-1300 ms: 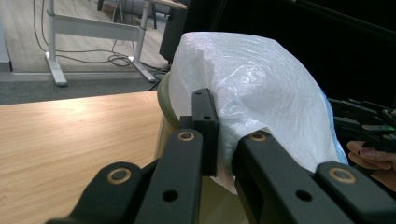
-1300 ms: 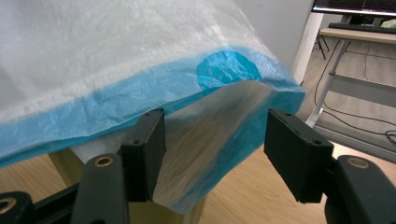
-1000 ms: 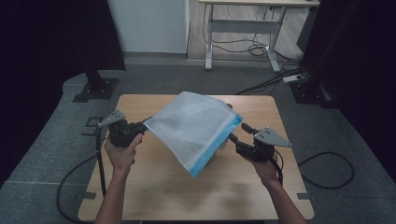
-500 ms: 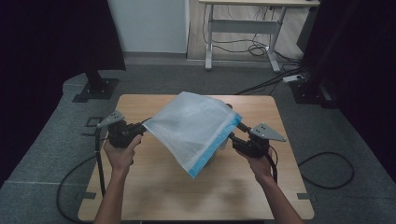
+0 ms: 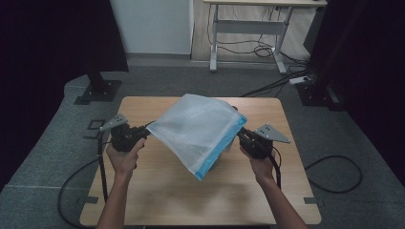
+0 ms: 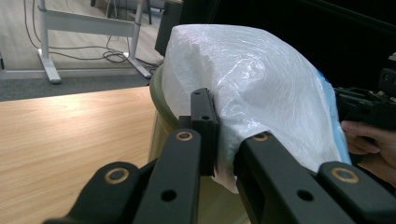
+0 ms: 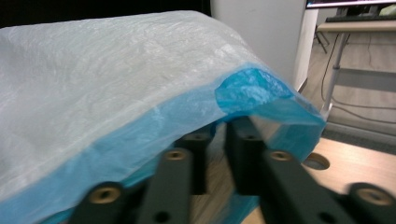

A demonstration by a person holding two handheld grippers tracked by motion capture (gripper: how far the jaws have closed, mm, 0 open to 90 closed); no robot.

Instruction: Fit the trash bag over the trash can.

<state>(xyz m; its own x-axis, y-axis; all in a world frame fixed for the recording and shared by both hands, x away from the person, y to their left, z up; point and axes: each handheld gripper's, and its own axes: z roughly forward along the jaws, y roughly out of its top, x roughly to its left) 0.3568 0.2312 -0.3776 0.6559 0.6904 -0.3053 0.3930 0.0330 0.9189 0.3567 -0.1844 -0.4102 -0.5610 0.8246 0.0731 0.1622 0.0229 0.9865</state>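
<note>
From above, we've got the plastic bag stretched over the bin at table centre, left gripper at nine o'clock, right gripper at three, tensioning it. Left gripper view: jaws clamped on the bag's edge beside the bin rim. Right gripper view: jaws have just been closing, blue hem between them.

The high view looks down on the table from above; both gripper views sit close, sharing the bag.
</note>
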